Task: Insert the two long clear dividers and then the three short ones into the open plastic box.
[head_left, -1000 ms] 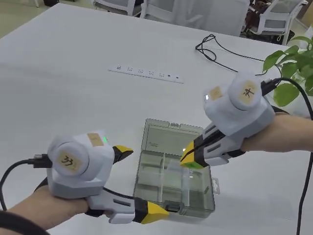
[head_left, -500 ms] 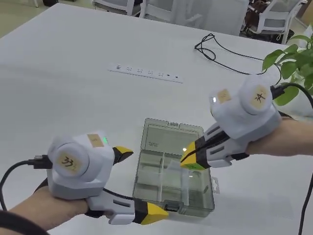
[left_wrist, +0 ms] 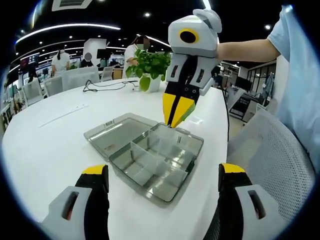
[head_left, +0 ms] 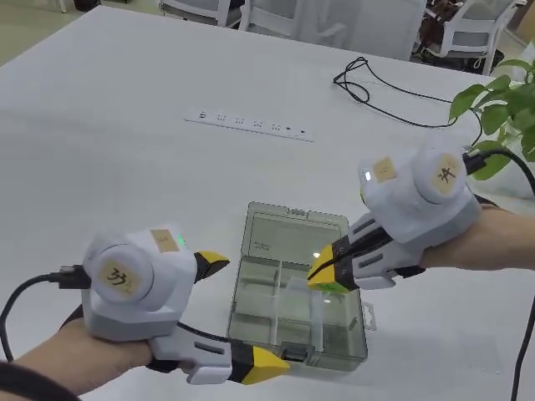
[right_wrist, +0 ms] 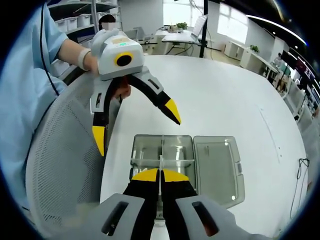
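Above the box [head_left: 334,352], right gripper [head_left: 320,277] is pinching a clear divider [head_left: 322,313] by its top edge, lower edge already inside. Left gripper [head_left: 242,312] is hovering open beside the box. Divider is seeming light, stiff, slippery; a mid-edge grip is suiting it.

Figure: A large white table [head_left: 125,92] is backed by white mesh chairs [head_left: 472,29]; curved ceiling light strips [left_wrist: 65,26] are seen overhead.

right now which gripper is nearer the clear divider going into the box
Right. The right gripper is shut on the divider over the box; the left gripper hangs open at the box's near left corner.
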